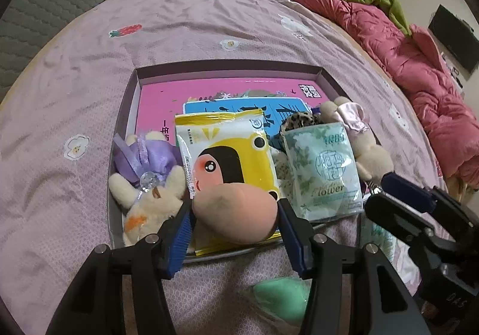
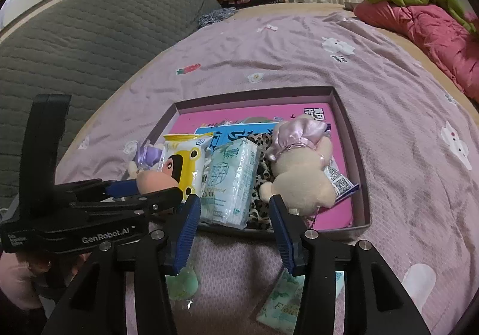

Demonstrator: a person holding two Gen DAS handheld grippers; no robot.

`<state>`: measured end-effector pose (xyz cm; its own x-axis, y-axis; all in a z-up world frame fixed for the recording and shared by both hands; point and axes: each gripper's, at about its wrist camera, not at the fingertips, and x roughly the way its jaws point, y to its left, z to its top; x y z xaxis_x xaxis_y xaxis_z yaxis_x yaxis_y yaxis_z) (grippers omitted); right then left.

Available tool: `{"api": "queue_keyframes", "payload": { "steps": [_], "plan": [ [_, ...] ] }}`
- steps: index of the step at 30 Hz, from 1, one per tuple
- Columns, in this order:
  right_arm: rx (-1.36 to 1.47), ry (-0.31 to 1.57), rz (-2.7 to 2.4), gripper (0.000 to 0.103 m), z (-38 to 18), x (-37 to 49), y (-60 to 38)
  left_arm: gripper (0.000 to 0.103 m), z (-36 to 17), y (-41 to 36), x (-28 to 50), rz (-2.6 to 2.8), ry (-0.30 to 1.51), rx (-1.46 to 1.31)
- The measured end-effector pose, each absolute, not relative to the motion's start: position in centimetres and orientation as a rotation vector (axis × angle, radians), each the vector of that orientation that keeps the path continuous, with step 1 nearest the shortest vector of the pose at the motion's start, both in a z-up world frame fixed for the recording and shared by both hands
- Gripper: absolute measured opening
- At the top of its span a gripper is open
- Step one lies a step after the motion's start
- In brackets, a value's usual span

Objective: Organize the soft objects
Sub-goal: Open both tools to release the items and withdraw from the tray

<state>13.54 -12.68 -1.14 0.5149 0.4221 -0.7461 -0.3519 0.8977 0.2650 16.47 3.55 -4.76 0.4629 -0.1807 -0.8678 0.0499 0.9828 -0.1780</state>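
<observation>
A shallow purple box (image 1: pixel 131 101) (image 2: pixel 362 173) lies on the bed. It holds a yellow tissue pack (image 1: pixel 227 143) (image 2: pixel 188 155), a pale green "Flower" tissue pack (image 1: pixel 323 167) (image 2: pixel 233 179), a plush in a purple dress (image 1: pixel 146 167), a plush in a pink dress (image 2: pixel 299 167) (image 1: pixel 359 137) and a leopard-print piece (image 2: pixel 260 209). My left gripper (image 1: pixel 235 215) (image 2: pixel 143 185) is shut on a peach sponge (image 1: pixel 236 212) (image 2: pixel 155 181) over the box's near edge. My right gripper (image 2: pixel 235 209) is open and empty at the box's near edge.
A green sponge (image 1: pixel 281 302) (image 2: pixel 182 284) and another green tissue pack (image 2: pixel 284 302) lie on the purple bedsheet (image 1: pixel 209 21) in front of the box. A pink quilt (image 1: pixel 419 71) lies at the right, a grey headboard (image 2: pixel 74 45) at the left.
</observation>
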Motion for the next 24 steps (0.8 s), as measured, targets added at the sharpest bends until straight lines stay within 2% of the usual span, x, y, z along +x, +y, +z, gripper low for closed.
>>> {"api": "queue_keyframes", "payload": {
  "steps": [13, 19, 24],
  "plan": [
    [0.079, 0.909, 0.422, 0.059, -0.5, 13.3, -13.6, 0.055, -4.1, 4.1, 15.9, -0.117, 1.078, -0.144],
    [0.074, 0.903, 0.409, 0.060, -0.3, 13.0, -13.7, 0.055, -3.7, 4.4, 15.7, -0.111, 1.073, -0.150],
    [0.067, 0.891, 0.393, 0.067, 0.1, 12.6, -14.2, 0.058, -3.2, 4.4, 15.3, -0.113, 1.059, -0.157]
  ]
}}
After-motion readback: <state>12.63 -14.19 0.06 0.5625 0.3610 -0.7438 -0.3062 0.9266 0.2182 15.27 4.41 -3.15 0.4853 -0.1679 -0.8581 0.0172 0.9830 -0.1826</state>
